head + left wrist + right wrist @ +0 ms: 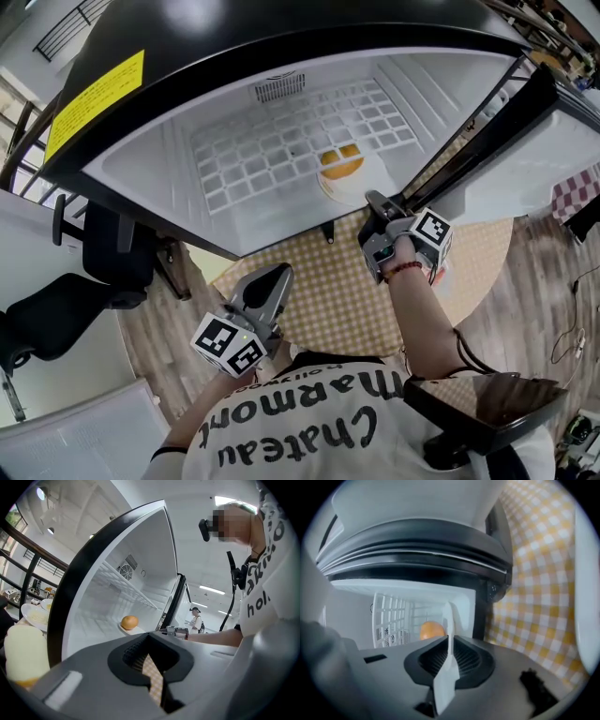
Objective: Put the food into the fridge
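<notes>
Fridge (187, 159) interior: right gripper (449, 639) jaws clamped on plate (339, 192) rim; left gripper (149, 641) jaws together.

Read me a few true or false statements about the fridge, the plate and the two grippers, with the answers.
The fridge stands open. True.
The right gripper's fingers are shut on the plate's rim. True.
The plate sits on the table. False: it is inside the fridge.
The left gripper holds the food. False: it holds nothing, and the food is on the plate.
The food is green. False: it is orange.
</notes>
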Demonstrator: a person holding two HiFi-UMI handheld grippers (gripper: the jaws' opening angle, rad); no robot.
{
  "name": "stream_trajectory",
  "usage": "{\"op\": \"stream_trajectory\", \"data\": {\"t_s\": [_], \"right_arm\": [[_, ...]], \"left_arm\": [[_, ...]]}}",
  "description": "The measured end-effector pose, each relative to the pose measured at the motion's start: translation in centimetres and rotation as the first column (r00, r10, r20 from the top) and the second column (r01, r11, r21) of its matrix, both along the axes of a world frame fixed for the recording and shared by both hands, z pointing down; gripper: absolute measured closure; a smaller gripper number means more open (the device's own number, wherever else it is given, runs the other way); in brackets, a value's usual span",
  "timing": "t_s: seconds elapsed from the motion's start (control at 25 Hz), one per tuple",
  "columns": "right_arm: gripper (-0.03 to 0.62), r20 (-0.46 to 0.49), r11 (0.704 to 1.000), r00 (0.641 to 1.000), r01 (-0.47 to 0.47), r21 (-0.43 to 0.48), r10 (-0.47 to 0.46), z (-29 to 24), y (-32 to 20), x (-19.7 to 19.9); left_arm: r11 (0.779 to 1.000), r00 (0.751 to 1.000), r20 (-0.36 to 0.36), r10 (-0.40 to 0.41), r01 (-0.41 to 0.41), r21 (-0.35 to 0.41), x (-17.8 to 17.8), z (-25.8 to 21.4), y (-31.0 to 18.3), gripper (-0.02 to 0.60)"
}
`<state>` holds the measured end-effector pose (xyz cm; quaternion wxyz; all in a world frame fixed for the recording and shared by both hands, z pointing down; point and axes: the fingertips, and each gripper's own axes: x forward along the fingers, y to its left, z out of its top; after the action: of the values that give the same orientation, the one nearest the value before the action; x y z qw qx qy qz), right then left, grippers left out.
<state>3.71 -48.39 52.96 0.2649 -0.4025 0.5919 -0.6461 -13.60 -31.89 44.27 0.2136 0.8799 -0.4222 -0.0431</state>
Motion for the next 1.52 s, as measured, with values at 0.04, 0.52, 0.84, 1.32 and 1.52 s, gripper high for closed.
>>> {"op": "stream_trajectory", "data": {"t_s": [0.04, 0.52, 0.84, 1.32, 1.52], "right_arm": [[0.566, -0.021, 1.0, 1.0, -0.012, 0.0, 0.012, -0.1, -0.1, 0.1], [0.493, -0.401, 0.986, 0.904, -0.164, -0.004, 0.149, -1.0, 0.1, 1.8], [0.491, -0.493, 0.981, 0.85, -0.189, 0.041, 0.184, -1.8, 1.1, 3.4], [0.505, -0.573, 0.975, 0.792, -0.124, 0.184, 0.209, -7.9, 11.3, 4.2], [0.549, -0.603, 0.976, 0.771, -0.119, 0.183, 0.206, -8.0, 18.5, 5.6]], "left_arm": [[1.0, 1.0, -0.004, -0.001, 0.001, -0.004, 0.0, 0.0, 0.0, 0.577], [1.0, 1.0, -0.016, -0.009, 0.009, 0.004, -0.3, -0.5, 0.5, 0.577], [1.0, 1.0, -0.008, -0.008, 0.008, 0.022, -0.8, -1.4, 1.0, 0.577], [0.995, 0.999, -0.004, 0.051, -0.051, 0.085, -0.1, -4.1, 3.7, 0.577], [0.995, 0.996, -0.018, 0.085, -0.084, 0.056, 0.3, -3.6, 7.3, 0.577]]}}
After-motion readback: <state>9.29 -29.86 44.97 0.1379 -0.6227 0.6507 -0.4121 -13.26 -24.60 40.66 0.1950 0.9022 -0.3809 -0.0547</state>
